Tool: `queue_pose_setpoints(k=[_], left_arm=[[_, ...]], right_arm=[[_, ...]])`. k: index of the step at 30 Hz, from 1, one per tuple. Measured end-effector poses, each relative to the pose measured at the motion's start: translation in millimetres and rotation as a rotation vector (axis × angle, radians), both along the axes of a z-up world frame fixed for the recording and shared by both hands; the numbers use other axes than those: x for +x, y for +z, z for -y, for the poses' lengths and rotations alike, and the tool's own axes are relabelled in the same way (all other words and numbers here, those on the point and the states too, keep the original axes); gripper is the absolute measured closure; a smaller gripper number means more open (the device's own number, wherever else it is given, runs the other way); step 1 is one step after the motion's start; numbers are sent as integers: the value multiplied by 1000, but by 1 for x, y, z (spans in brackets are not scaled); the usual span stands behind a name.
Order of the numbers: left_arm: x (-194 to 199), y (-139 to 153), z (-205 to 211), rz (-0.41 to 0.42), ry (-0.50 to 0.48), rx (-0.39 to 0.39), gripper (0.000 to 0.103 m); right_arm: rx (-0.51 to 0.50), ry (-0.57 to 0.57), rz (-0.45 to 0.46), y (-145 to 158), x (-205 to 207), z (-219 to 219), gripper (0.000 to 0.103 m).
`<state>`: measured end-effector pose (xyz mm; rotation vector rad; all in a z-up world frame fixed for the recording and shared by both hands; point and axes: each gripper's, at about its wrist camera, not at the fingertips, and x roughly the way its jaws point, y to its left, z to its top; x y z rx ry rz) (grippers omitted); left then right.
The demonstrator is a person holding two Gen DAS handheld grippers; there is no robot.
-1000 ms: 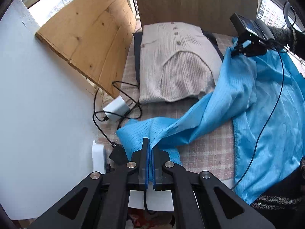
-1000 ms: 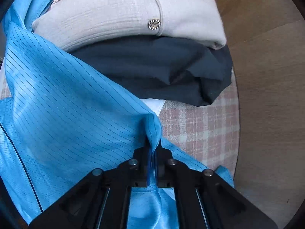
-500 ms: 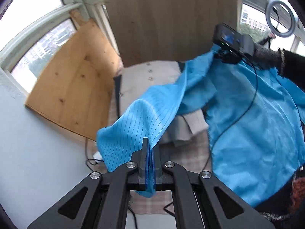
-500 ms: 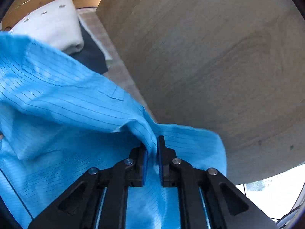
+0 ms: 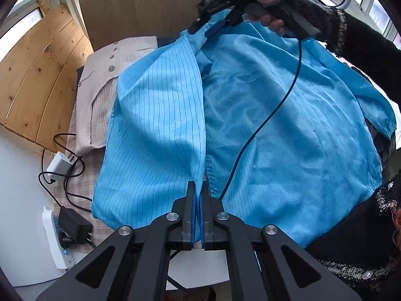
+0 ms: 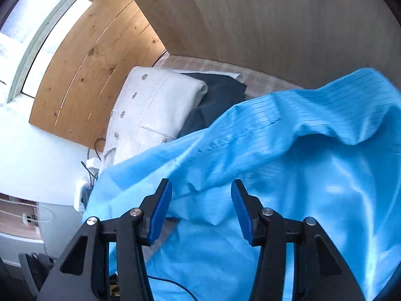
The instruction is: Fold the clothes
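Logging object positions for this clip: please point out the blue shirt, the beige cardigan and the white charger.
blue shirt (image 5: pixel 288 130): left wrist view, on its broad back panel.
beige cardigan (image 5: pixel 100 75): left wrist view, on its buttoned front.
white charger (image 5: pixel 59 166): left wrist view, on its top face.

Folded cardigan (image 5: pixel 100 80) and chargers (image 5: pixel 61 165) crowd the left side.

daylit window (image 6: pixel 37 37) | pine board (image 5: pixel 37 80) | brown wall panel (image 6: pixel 275 20) | white wall (image 5: pixel 17 188)
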<state>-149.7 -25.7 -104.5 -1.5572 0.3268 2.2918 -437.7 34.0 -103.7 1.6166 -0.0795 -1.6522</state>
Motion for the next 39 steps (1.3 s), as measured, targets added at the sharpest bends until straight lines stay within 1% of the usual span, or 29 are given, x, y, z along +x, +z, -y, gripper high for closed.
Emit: queue_pose_setpoints(k=[1, 2, 3, 4, 6, 9, 11, 13, 14, 15, 16, 17, 18, 19, 20, 21, 22, 23, 24, 25, 27, 29, 31, 33, 35, 37, 39], left_arm=[[1, 2, 1, -1, -2, -3, 101], [1, 4, 2, -5, -4, -6, 101], [2, 7, 3, -8, -7, -9, 101], [3, 11, 4, -15, -9, -13, 101], [5, 24, 5, -44, -19, -13, 101], [15, 44, -4, -88, -45, 1, 101], [24, 51, -19, -101, -55, 21, 101], [36, 51, -43, -93, -76, 57, 101], [42, 46, -59, -80, -91, 80, 100], [49, 39, -75, -51, -101, 110, 96], [55, 30, -90, -9, -109, 144, 88], [63, 21, -104, 28, -115, 168, 81], [73, 13, -116, 54, -117, 171, 81], [83, 9, -122, 64, -105, 163, 80], [94, 7, -123, 66, -85, 156, 77], [104, 5, -122, 63, -54, 145, 75], [114, 4, -115, 53, -12, 127, 69], [124, 2, -107, 40, 31, 102, 68], [134, -1, -97, 28, 74, 77, 67], [141, -6, -87, 27, 119, 69, 66], [151, -17, -67, 48, 214, 86, 66], [156, -25, -55, 47, 262, 101, 66], [152, -29, -50, 30, 281, 127, 66], [142, -31, -54, 19, 259, 158, 63], [129, -36, -62, 10, 221, 149, 52], [115, -43, -70, 14, 191, 134, 52], [99, -50, -74, 48, 181, 125, 52]], right_arm=[[-20, -22, 53, -11, -2, 8, 54], [-34, -38, 54, -15, 0, 13, 59], [-46, -53, 45, -17, 2, 17, 88], [-59, -69, 36, -19, 4, 20, 98], [-75, -58, -13, -5, 12, 16, 99], [-98, -33, -115, 30, 23, -4, 99], [-114, -48, -150, 49, 25, -28, 99], [-86, -59, -188, 59, 29, -55, 99], [-49, -56, -210, 57, 30, -69, 99], [-7, -52, -232, 53, 30, -83, 99], [35, -48, -254, 49, 30, -96, 98], [106, -17, -262, 36, 31, -106, 95], [177, 14, -255, 22, 32, -116, 84], [247, 44, -246, 9, 34, -126, 81], [263, 45, -252, 3, 38, -141, 81], [246, 26, -255, 2, 42, -160, 78], [221, -1, -252, 2, 47, -179, 74], [193, -26, -252, 3, 54, -199, 64], [164, -42, -256, 3, 62, -218, 57], [145, -51, -265, 2, 73, -234, 56], [142, -39, -280, -5, 100, -261, 56], [142, -24, -294, -13, 128, -286, 56], [105, -15, -269, -20, 156, -303, 56], [67, -2, -211, -29, 181, -313, 56], [41, 9, -163, -30, 198, -321, 56], [-9, 18, -158, -4, 208, -337, 56], [-61, 26, -156, 24, 218, -355, 56]])
